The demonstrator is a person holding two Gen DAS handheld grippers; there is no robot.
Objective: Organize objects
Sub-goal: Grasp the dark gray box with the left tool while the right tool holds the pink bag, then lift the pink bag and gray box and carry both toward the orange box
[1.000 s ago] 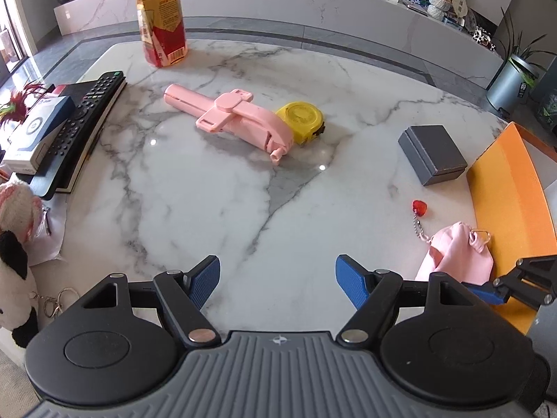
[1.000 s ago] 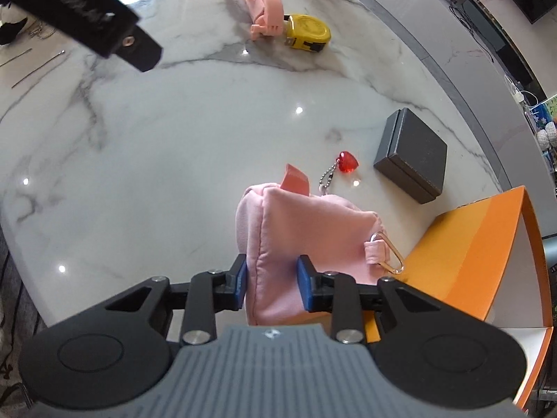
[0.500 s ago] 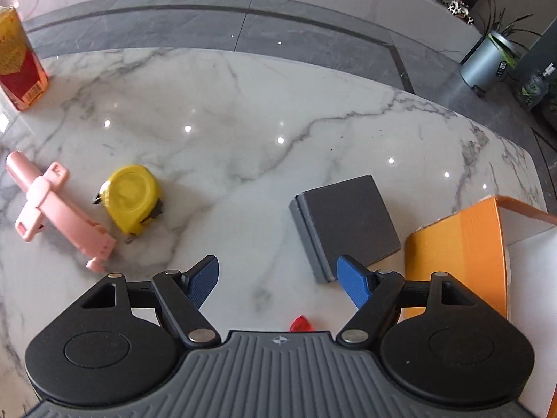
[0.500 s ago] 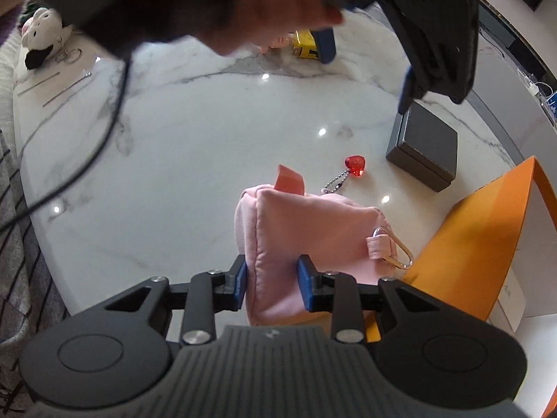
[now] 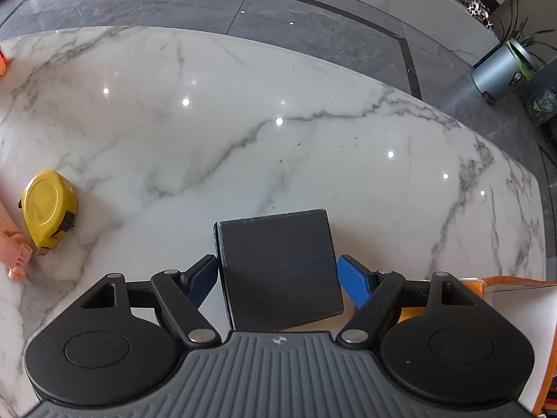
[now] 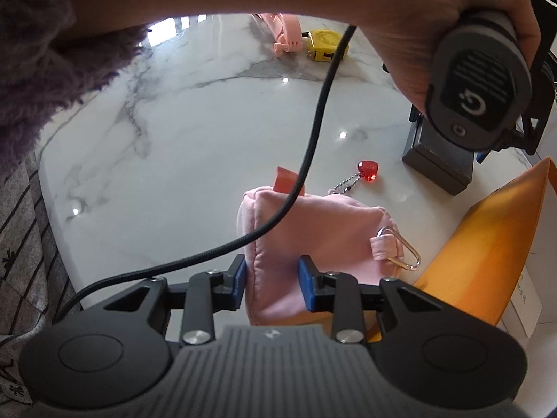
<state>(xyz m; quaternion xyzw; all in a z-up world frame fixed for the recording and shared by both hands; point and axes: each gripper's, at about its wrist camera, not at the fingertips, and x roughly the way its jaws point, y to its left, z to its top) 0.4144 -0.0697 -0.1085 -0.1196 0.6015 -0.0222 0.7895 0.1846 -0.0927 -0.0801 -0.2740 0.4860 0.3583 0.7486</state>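
A dark grey box (image 5: 280, 266) lies on the marble table (image 5: 243, 132), between the open blue fingers of my left gripper (image 5: 278, 275); the fingers stand just off its sides. It also shows in the right wrist view (image 6: 440, 165) under the hand that holds the left gripper. My right gripper (image 6: 272, 284) is shut on a pink pouch (image 6: 313, 230) with a gold clip (image 6: 403, 249). A red heart keychain (image 6: 367, 170) lies beyond the pouch.
A yellow tape measure (image 5: 47, 209) and a pink tool (image 5: 14, 250) lie at the left. An orange box (image 6: 487, 244) stands at the right, by the table edge. A black cable (image 6: 313, 132) hangs across the right wrist view. A potted plant (image 5: 501, 69) stands on the floor.
My left gripper has moved right and forward across the table and now straddles the grey box. My right gripper has stayed shut on the pink pouch.
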